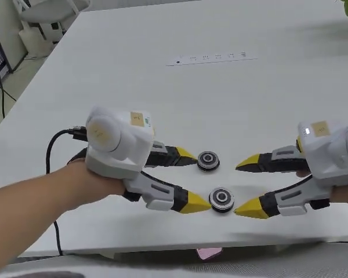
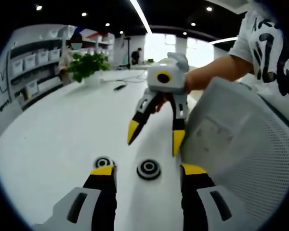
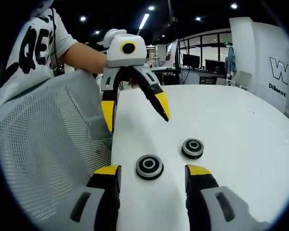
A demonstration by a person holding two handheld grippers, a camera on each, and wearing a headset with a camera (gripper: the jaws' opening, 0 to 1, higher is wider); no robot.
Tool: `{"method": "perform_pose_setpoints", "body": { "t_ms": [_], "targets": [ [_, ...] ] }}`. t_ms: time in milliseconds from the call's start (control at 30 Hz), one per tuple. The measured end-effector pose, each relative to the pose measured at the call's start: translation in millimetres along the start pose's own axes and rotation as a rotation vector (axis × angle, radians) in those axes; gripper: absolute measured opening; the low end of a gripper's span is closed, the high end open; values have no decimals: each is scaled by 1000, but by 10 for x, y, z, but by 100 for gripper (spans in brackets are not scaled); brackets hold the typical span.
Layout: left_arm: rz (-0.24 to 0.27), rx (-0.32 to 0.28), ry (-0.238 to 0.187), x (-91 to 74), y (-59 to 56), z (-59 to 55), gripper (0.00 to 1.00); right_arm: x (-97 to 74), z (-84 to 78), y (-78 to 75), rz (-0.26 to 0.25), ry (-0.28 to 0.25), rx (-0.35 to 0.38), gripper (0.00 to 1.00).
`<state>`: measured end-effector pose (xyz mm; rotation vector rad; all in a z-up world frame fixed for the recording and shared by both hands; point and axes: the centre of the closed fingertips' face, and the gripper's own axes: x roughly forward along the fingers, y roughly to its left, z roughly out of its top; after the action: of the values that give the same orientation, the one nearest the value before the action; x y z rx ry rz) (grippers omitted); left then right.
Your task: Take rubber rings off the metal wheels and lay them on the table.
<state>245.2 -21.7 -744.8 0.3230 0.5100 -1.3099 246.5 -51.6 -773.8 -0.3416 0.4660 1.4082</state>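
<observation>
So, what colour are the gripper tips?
Yellow; the tips show best in the head view.

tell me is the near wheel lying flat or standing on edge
Lying flat: the near wheel rests face up on the table, its concentric rings fully visible.

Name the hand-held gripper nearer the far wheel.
Left: the left hand-held gripper has one tip almost on the far wheel; the right hand-held gripper sits further off.

Near wheel (image 1: 221, 197) before far wheel (image 1: 208, 160), on table (image 1: 133, 75)
</observation>
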Motion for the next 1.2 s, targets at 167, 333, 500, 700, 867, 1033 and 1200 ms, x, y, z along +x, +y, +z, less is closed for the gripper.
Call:
{"method": "perform_pose_setpoints", "body": {
  "t_ms": [167, 333, 500, 700, 867, 1033, 1200],
  "targets": [
    [-20, -21, -1, 47, -25, -18, 48, 8, -19, 10, -1, 4, -3, 50],
    [-30, -10, 23, 112, -38, -65, 46, 16, -44, 6, -1, 5, 1, 49],
    [-42, -20, 37, 185, -54, -94, 43, 28, -77, 12, 1, 6, 8, 48],
    [-47, -11, 58, 253, -68, -137, 37, 31, -95, 6, -1, 6, 13, 47],
    [-48, -10, 66, 295, -70, -151, 34, 35, -101, 20, -1, 5, 15, 47],
    [-42, -6, 80, 347, -63, -171, 31, 38, -89, 32, -4, 3, 16, 47],
    [-36, -2, 103, 397, -52, -224, 26, 45, -93, 47, -2, 7, 13, 46]
  ]
}}
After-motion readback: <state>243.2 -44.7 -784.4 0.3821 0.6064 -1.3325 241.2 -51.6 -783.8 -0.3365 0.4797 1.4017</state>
